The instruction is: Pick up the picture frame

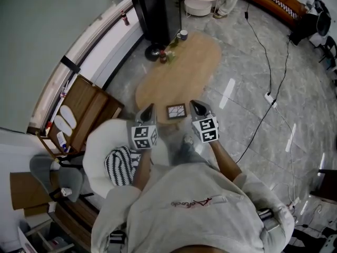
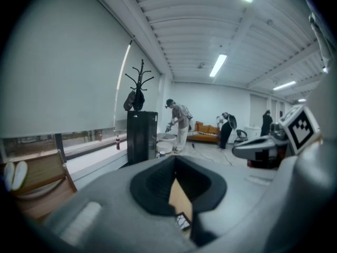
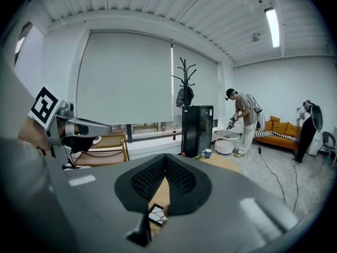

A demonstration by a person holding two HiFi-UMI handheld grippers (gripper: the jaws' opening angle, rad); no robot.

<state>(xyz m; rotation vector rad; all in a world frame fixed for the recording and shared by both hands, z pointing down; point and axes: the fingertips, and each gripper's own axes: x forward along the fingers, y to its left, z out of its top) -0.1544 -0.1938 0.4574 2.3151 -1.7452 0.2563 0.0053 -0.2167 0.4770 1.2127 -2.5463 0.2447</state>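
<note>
While the frame [image 1: 176, 110] lies flat at the near edge of the table [image 1: 184, 67], the left gripper [image 1: 149, 108] and right gripper [image 1: 196, 106] hover either side of it (jaws closed, holding nothing).

Table top [image 1: 185, 73] around the picture frame [image 1: 176, 110] lies bare, open from above and on both sides. Far-end obstacles (mug [image 1: 182, 35], black cabinet [image 1: 157, 9]) stand well apart.

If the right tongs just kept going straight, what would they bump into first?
Probably nothing soon: the right tongs point level over the oval wooden table, toward the tall black cabinet; depth unclear.
</note>
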